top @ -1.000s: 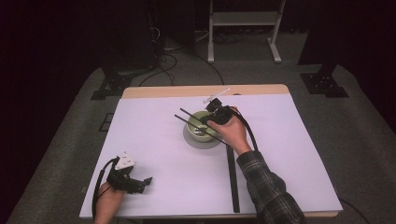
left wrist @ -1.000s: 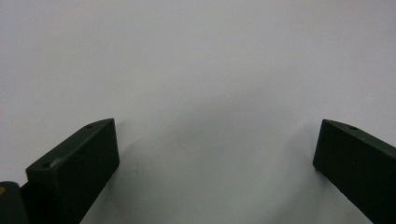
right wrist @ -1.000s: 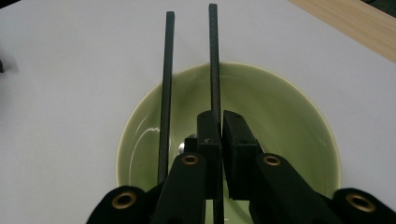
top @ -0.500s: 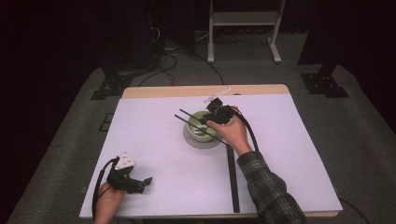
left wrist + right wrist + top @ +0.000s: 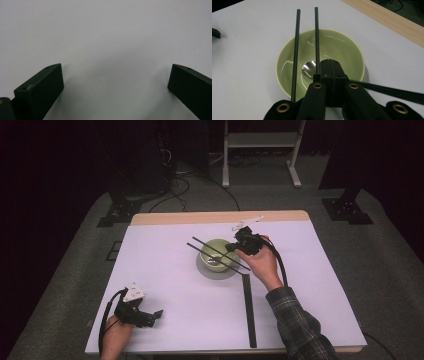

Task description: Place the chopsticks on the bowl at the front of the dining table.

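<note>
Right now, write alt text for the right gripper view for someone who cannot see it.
The right hand-held gripper, jaws shut, hangs over a green bowl on a white table. Two black chopsticks lie side by side across the bowl's rim, one running up to the jaw tips. A metal spoon lies inside the bowl.

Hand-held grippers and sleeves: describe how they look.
Both hand-held grippers are black, with flat blocky jaws. The left hand-held gripper bears a grey three-cornered plate and a looping black cable. The right hand-held gripper shows brass-coloured rivets and a black cable. The right arm wears a dark plaid sleeve.
</note>
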A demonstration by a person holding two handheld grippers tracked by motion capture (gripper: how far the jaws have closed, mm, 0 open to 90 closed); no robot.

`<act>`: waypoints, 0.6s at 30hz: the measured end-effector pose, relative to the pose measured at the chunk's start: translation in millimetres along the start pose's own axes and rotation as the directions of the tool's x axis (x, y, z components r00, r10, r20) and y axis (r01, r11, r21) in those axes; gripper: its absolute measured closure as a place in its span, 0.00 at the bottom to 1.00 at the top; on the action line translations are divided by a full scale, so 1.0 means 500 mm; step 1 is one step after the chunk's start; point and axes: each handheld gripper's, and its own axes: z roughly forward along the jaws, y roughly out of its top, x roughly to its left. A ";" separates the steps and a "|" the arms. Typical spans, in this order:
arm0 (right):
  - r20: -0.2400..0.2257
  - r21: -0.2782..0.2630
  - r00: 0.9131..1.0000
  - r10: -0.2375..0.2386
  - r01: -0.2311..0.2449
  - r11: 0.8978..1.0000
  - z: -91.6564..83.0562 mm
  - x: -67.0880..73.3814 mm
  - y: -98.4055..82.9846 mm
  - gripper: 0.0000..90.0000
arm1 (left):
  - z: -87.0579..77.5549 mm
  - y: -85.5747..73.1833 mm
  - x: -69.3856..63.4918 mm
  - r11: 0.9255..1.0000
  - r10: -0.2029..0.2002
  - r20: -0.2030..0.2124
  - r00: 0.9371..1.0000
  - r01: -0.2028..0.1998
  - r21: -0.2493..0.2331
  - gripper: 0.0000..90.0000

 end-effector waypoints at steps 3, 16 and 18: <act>0.001 -0.003 1.000 0.002 -0.002 1.000 -0.015 -0.003 -0.010 1.00 | 0.000 0.000 0.000 1.000 0.000 0.000 1.000 0.000 0.000 0.00; 0.023 -0.009 0.999 0.039 -0.039 0.999 -0.075 -0.037 -0.074 1.00 | 0.000 0.000 0.000 1.000 0.000 -0.001 1.000 0.000 -0.001 0.00; 0.027 -0.012 0.999 0.045 -0.045 0.999 -0.080 -0.041 -0.082 1.00 | 0.000 0.000 0.000 1.000 0.000 -0.001 1.000 0.000 -0.001 0.00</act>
